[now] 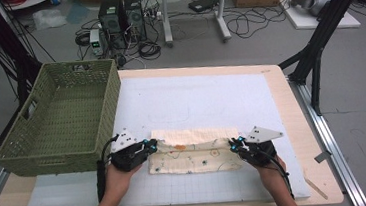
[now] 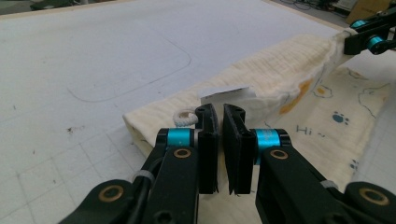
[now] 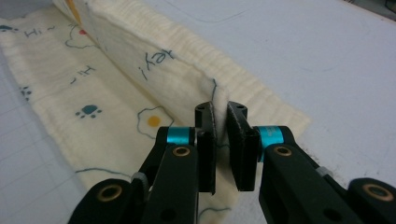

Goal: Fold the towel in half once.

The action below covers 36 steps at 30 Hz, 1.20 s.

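Note:
A cream cloth [image 1: 196, 157] printed with paw marks, eggs and "Hi" lies on the white mat [image 1: 196, 102] near the front, its far edge lifted and folded over toward me. My left gripper [image 1: 149, 147] is shut on the cloth's left corner; in the left gripper view its jaws [image 2: 220, 112] pinch the cloth [image 2: 280, 79] by a white label [image 2: 224, 93]. My right gripper [image 1: 235, 143] is shut on the right corner, and the right gripper view shows the cloth's [image 3: 154, 70] thin edge between the jaws [image 3: 220, 109]. The right gripper [image 2: 369, 37] also shows far off in the left gripper view.
A green woven basket [image 1: 29, 151] stands empty on the table's left side, close to my left hand. The white mat covers most of the wooden table [image 1: 291, 98]. Beyond the far edge are computers, cables and black stand legs on the floor.

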{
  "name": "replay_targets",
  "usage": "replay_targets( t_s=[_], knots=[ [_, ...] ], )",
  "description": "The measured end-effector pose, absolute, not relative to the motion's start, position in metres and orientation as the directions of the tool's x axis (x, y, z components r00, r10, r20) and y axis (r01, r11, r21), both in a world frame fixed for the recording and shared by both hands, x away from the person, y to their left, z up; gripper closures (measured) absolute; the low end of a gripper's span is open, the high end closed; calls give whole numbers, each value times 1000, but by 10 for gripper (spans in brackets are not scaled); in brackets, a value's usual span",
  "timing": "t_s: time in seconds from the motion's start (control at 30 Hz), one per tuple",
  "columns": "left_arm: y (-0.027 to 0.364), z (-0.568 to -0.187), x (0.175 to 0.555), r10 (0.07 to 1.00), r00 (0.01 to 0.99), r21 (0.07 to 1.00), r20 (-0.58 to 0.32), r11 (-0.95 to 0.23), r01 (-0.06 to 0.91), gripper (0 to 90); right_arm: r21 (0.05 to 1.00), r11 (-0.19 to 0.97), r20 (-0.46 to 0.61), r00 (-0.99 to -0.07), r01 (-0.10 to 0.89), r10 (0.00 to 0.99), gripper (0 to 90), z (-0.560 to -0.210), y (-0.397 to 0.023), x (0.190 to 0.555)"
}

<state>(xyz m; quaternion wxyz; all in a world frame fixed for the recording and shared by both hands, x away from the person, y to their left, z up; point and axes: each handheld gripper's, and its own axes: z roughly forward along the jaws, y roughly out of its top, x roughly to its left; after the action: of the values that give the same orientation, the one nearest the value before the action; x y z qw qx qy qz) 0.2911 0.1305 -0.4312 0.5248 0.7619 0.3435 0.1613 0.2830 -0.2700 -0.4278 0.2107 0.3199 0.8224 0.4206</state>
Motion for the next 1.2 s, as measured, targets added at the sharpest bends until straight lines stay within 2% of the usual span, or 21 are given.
replay_targets(
  t_s=[0.5,0.7,0.77,0.9,1.1,1.2],
  knots=[
    [136,-439,273,665,736,904,-125,-230,361,840,791,495,-81,-742,358,666,822,-432,-265,264],
    [135,-440,267,645,752,903,-134,-232,360,838,778,495,-66,-733,387,677,776,-432,-270,262],
    [136,-440,268,650,745,902,-148,-221,372,791,775,492,-61,-729,396,682,738,-431,-273,261],
    [138,-437,270,680,709,903,-186,-165,396,607,794,449,-31,-712,409,702,654,-429,-279,259],
    [146,-436,275,720,665,900,-199,-134,414,557,842,397,-8,-727,366,687,581,-414,-291,250],
    [148,-438,281,738,641,890,-212,-126,439,545,856,358,3,-695,373,719,582,-411,-303,248]
  ],
)
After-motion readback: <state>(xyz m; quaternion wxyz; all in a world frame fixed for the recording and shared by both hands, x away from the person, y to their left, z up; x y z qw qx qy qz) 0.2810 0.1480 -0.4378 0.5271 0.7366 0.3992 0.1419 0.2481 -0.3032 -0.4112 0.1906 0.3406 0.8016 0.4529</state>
